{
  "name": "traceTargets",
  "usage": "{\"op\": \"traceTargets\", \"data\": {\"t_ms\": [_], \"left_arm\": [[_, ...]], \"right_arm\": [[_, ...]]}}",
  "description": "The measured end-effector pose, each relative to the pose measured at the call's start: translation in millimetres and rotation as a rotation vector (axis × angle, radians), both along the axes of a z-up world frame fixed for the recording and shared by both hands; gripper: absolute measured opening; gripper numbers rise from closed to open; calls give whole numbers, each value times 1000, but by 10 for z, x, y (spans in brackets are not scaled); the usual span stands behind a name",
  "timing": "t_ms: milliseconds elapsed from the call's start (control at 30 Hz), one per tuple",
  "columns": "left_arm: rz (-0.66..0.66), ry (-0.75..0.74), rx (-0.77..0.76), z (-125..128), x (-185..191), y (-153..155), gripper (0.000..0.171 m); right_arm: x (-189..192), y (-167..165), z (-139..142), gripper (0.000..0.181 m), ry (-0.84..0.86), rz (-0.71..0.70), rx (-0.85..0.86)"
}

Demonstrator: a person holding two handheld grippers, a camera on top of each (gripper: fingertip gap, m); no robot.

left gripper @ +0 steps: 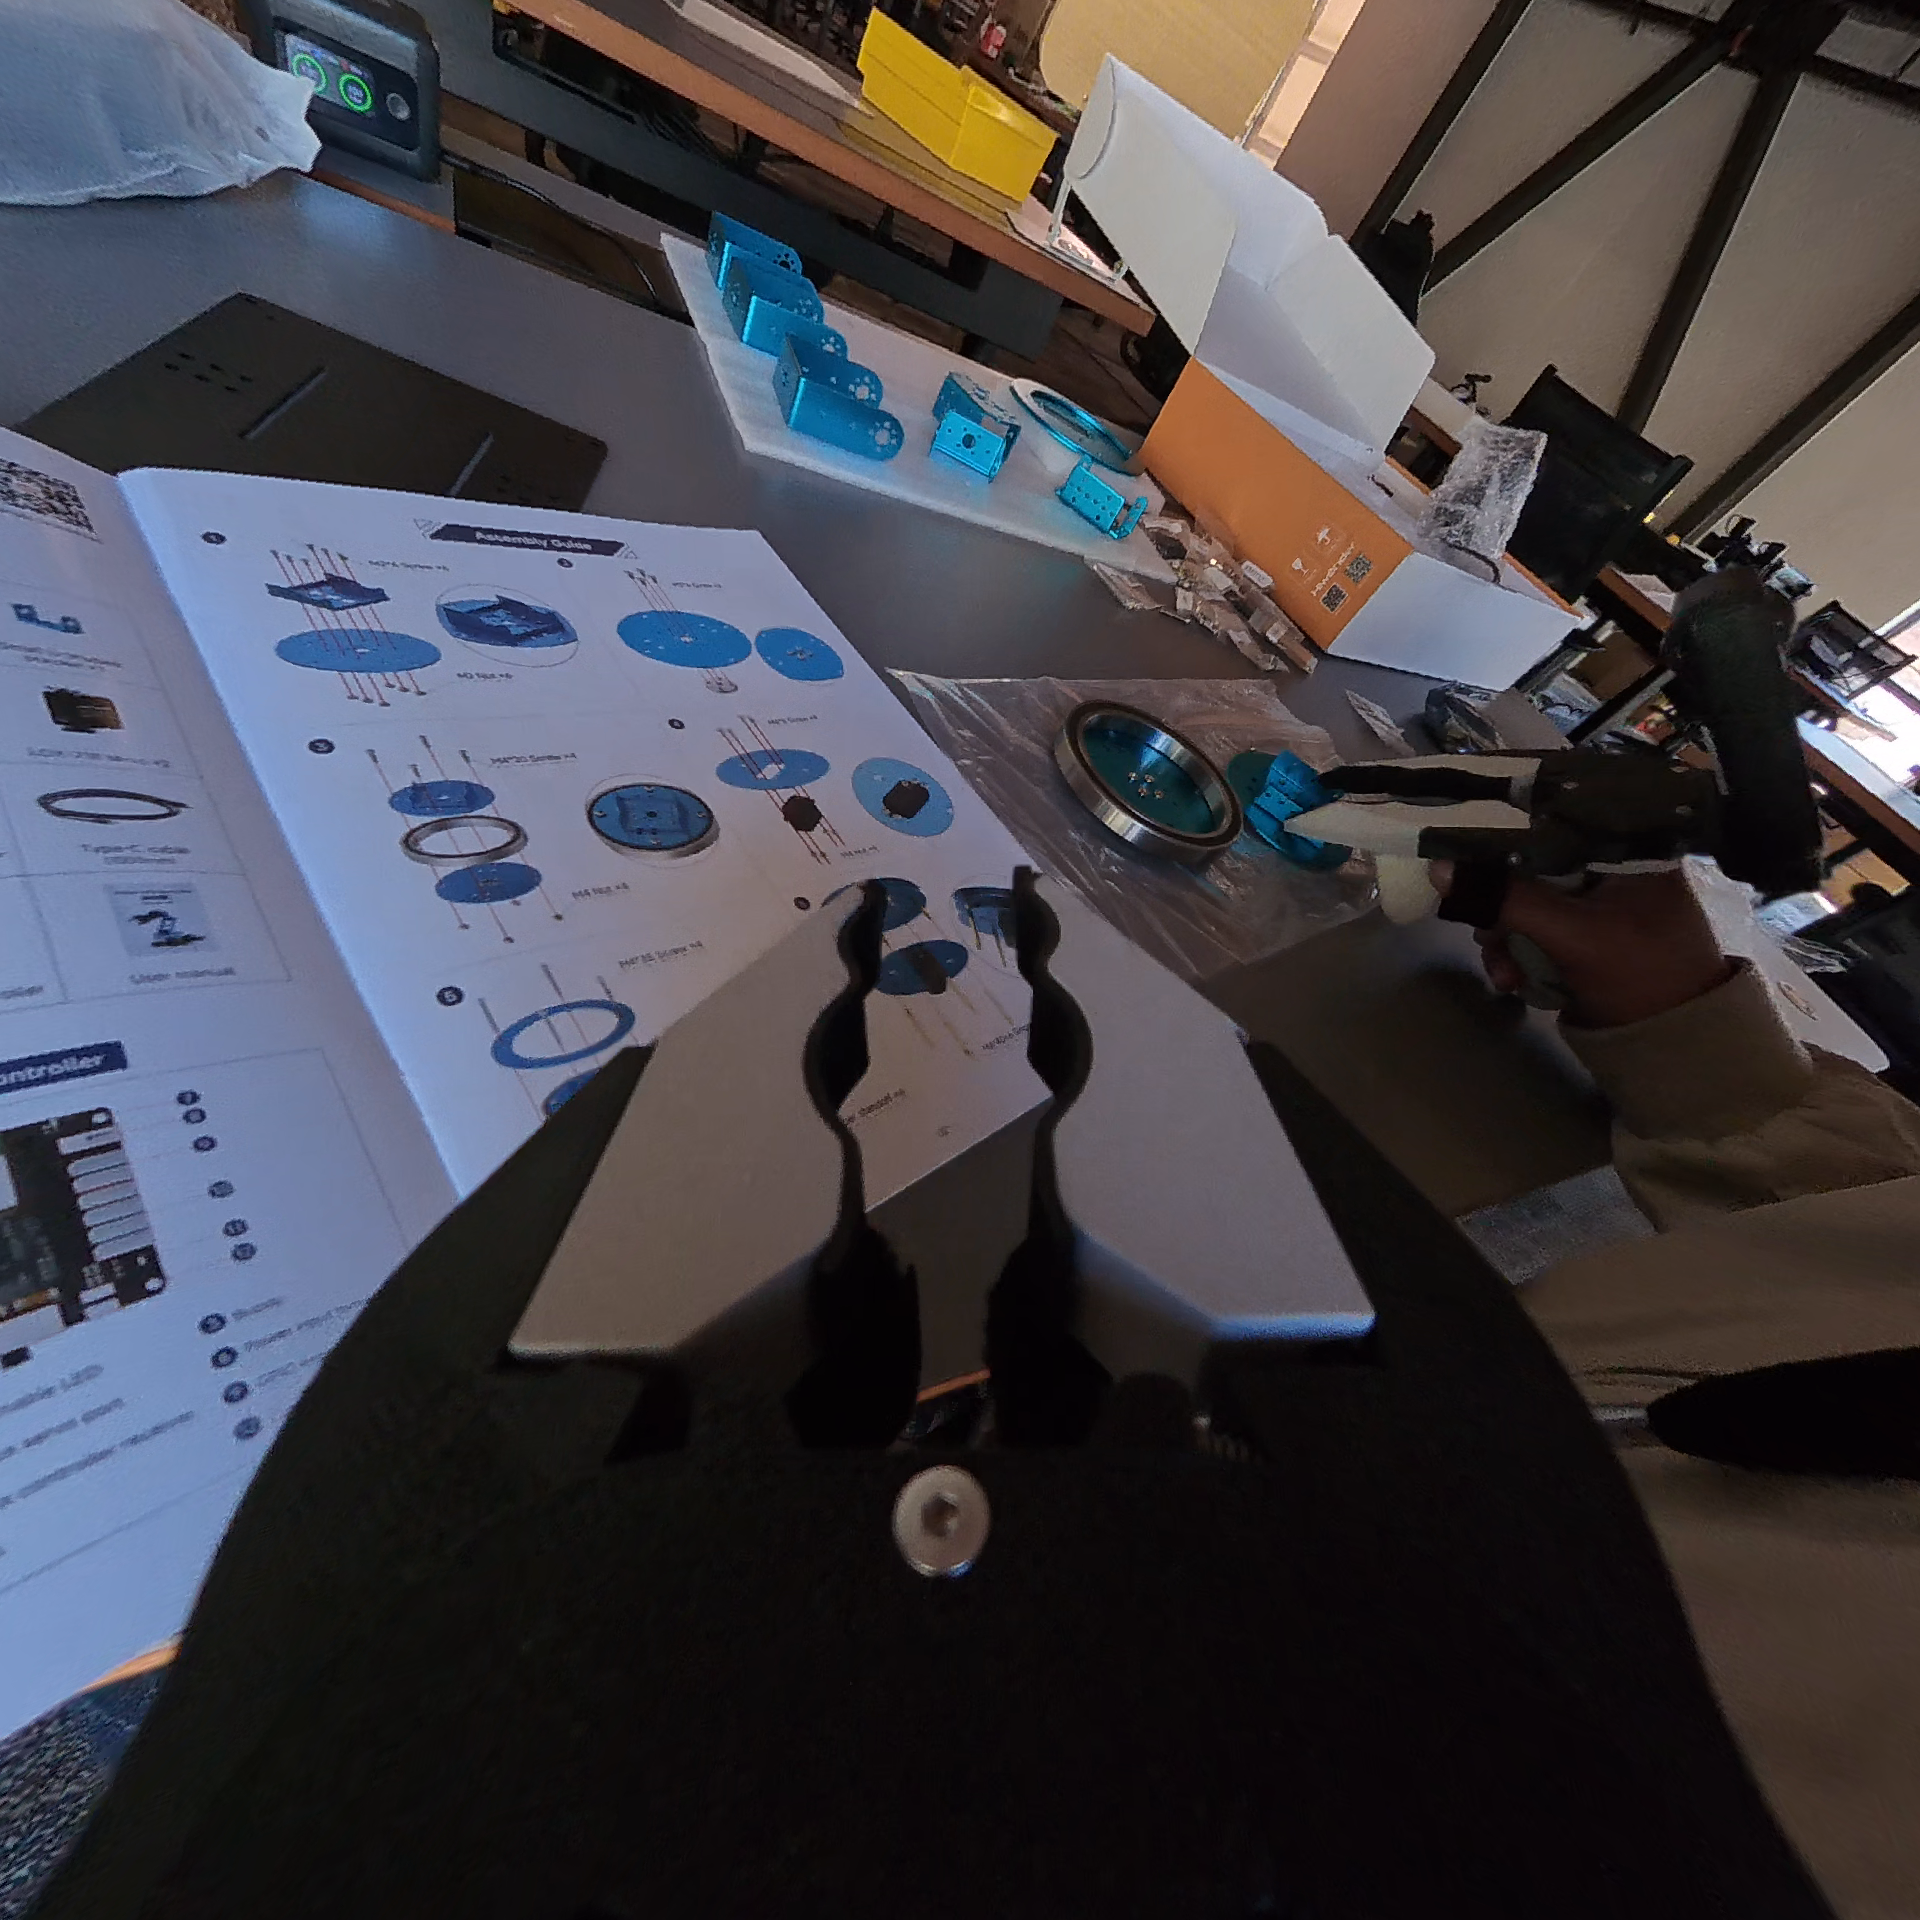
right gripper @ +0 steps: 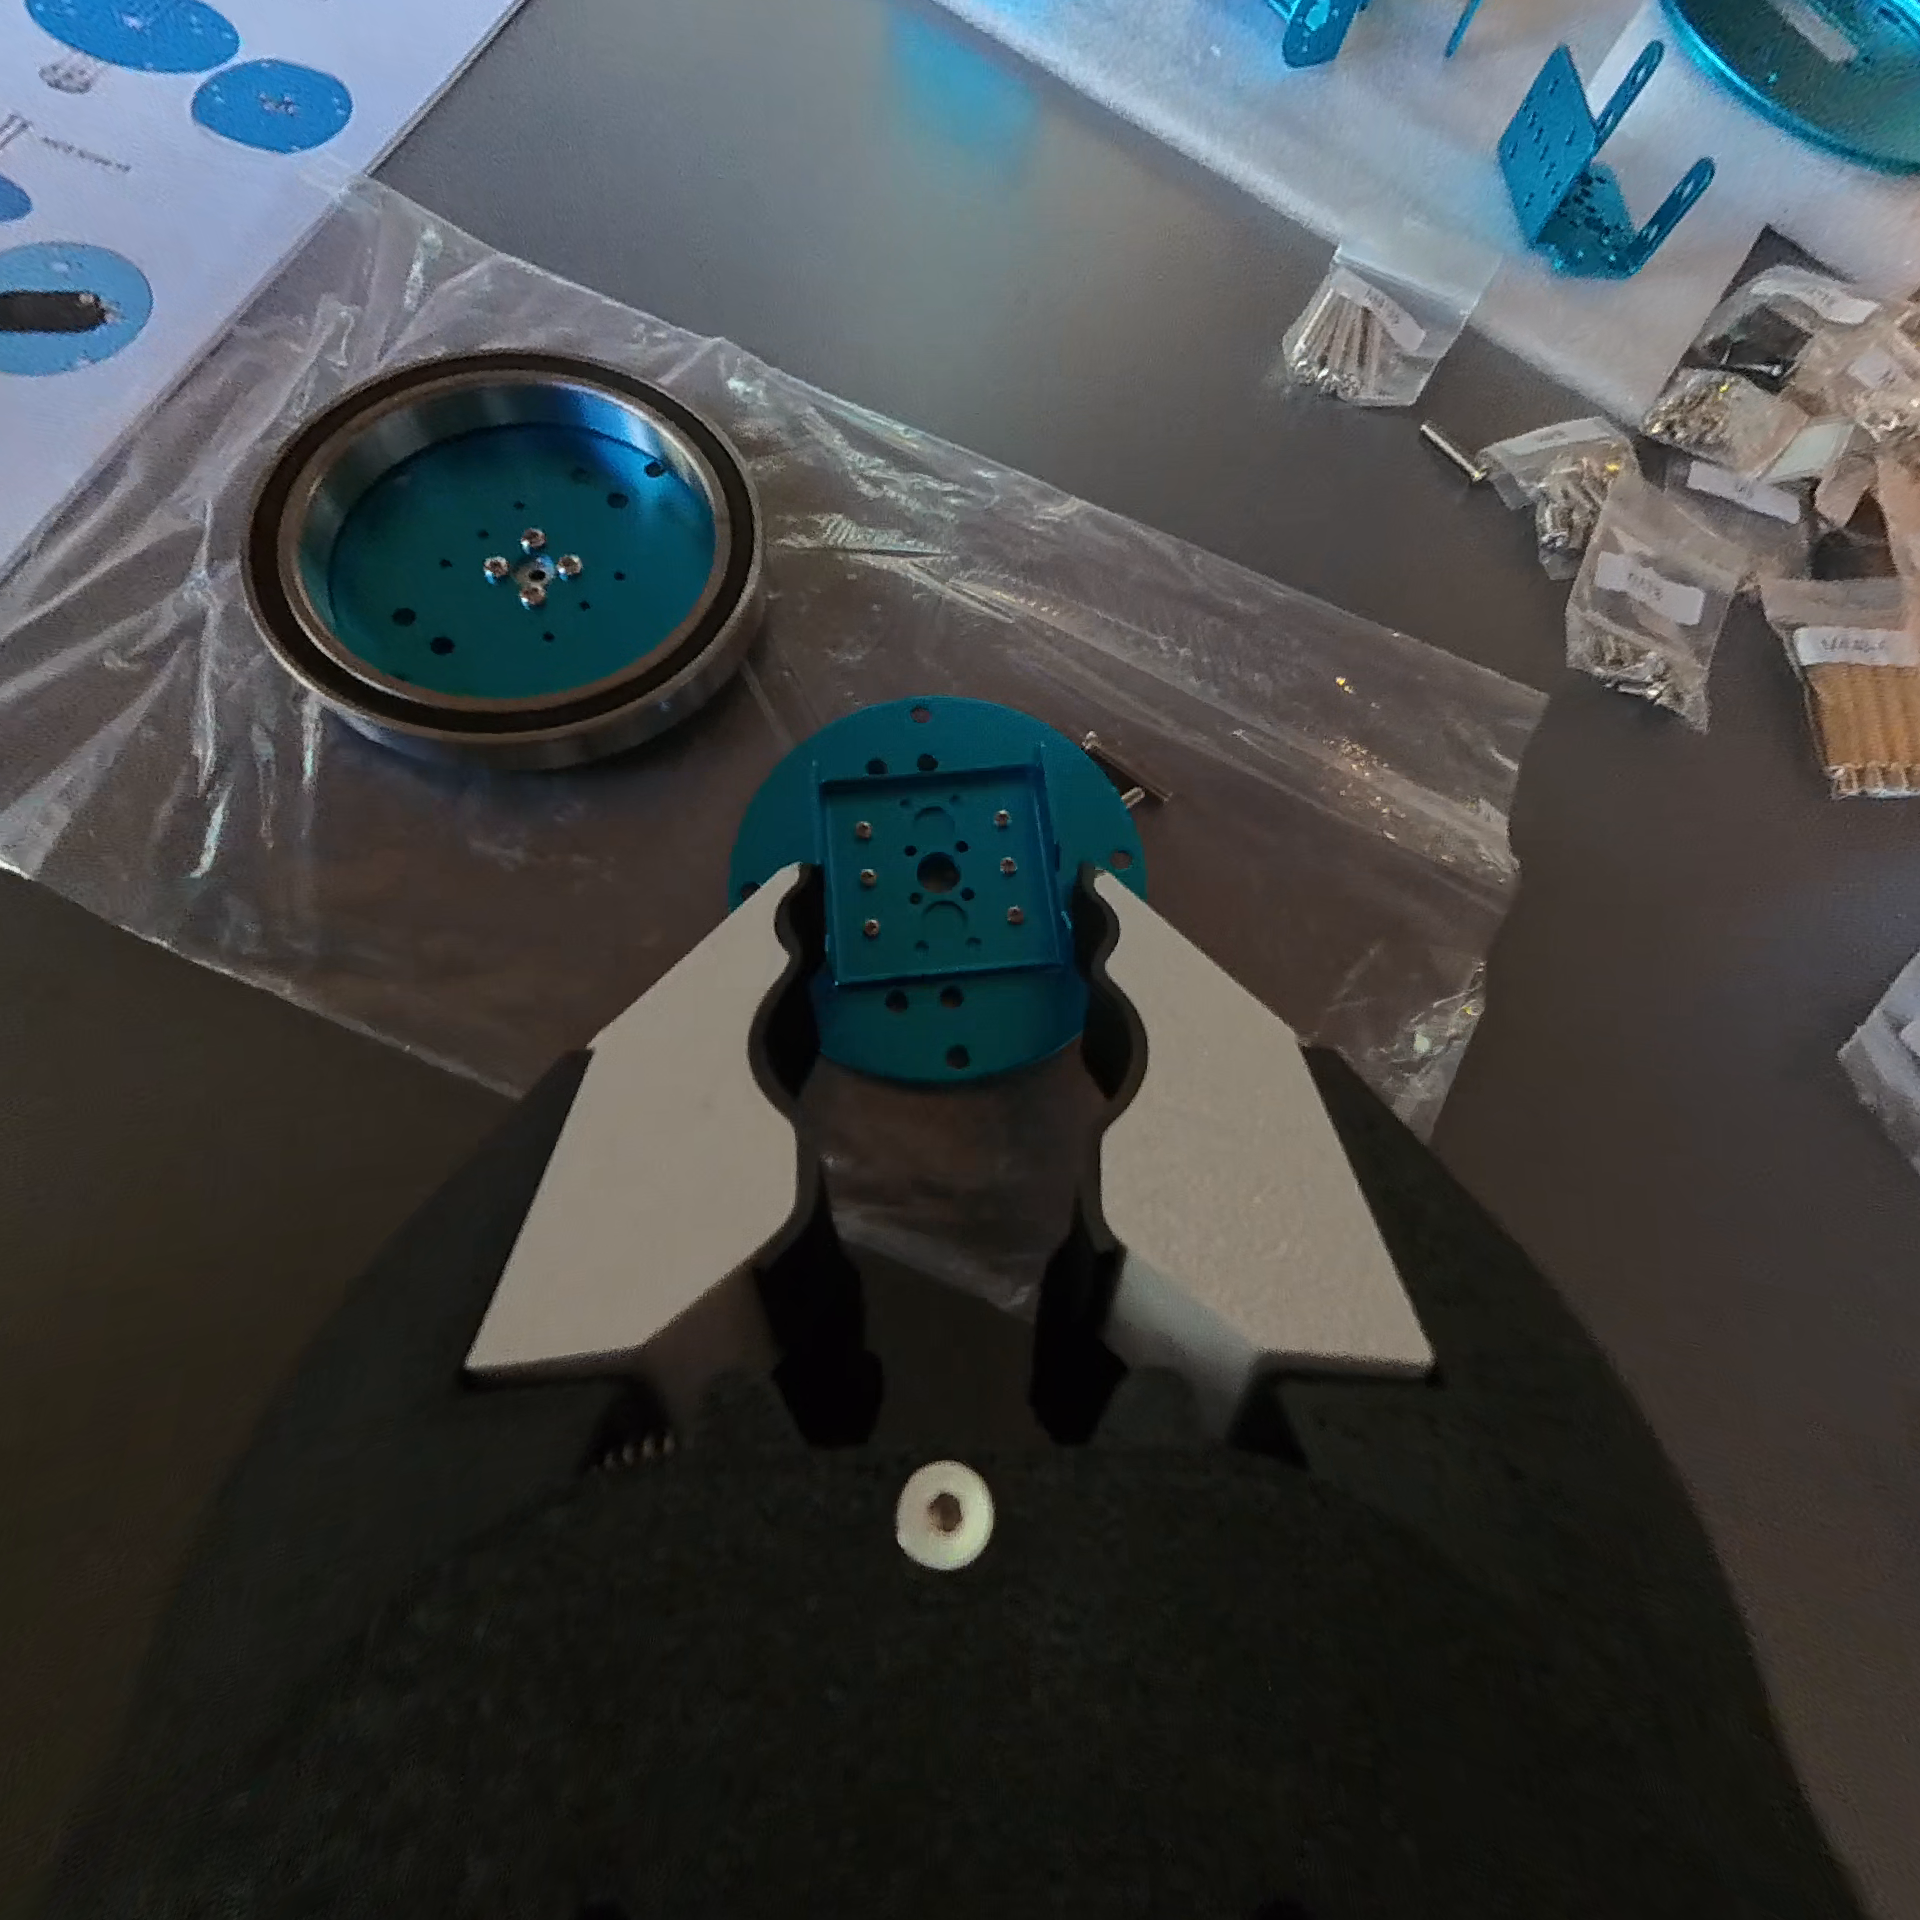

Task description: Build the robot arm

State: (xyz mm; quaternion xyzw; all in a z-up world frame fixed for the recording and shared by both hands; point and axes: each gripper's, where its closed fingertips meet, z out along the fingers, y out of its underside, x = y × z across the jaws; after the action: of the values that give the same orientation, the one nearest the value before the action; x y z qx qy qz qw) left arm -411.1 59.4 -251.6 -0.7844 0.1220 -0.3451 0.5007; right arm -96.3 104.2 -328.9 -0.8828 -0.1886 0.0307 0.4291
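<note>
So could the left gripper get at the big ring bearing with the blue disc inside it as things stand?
Probably yes. The left gripper is empty and hovers over the open manual; the ring bearing lies uncovered on the plastic bag. The right gripper works beside it, on the smaller blue plate, slightly crowding that side.

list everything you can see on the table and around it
manual: 1, white, open, table left
black plate: 1, behind manual
plastic sheet: 1, clear, table centre
bearing ring: 1, steel with blue disc inside, on sheet
blue disc: 1, square bracket on top, on sheet
blue brackets: several, on white foam at back
screw bags: many, clear, right of sheet
box: 1, orange and white, open
yellow boxes: stack, far bench
left gripper: open, over manual
right gripper: around blue disc's bracket
</note>
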Motion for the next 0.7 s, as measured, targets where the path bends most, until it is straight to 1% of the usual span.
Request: {"op": "traceTargets", "data": {"t_ms": [133, 267, 367, 433, 467, 567, 633, 700], "left_arm": [[-38, -16, 9, 38, 64, -114, 25], [-107, 11, 2, 67, 207, -250, 26], [-168, 26, 40, 152, 315, -406, 26], [-204, 45, 67, 180, 375, -523, 25], [-222, 52, 78, 188, 405, -580, 25], [-250, 51, 81, 177, 496, -724, 25], [-278, 41, 70, 162, 587, -868, 26], [-278, 59, 85, 136, 666, -977, 25]], "right_arm": [[24, 60, 84, 49, 24, -2, 47], [53, 85, 156, 52, 64, -6, 81], [79, 103, 252, 55, 79, -17, 142], [89, 107, 284, 60, 98, -20, 157], [84, 108, 292, 60, 105, -15, 160], [97, 126, 297, 64, 90, -15, 169], [111, 134, 315, 63, 71, -18, 188], [137, 130, 302, 62, 30, -27, 194]]}}
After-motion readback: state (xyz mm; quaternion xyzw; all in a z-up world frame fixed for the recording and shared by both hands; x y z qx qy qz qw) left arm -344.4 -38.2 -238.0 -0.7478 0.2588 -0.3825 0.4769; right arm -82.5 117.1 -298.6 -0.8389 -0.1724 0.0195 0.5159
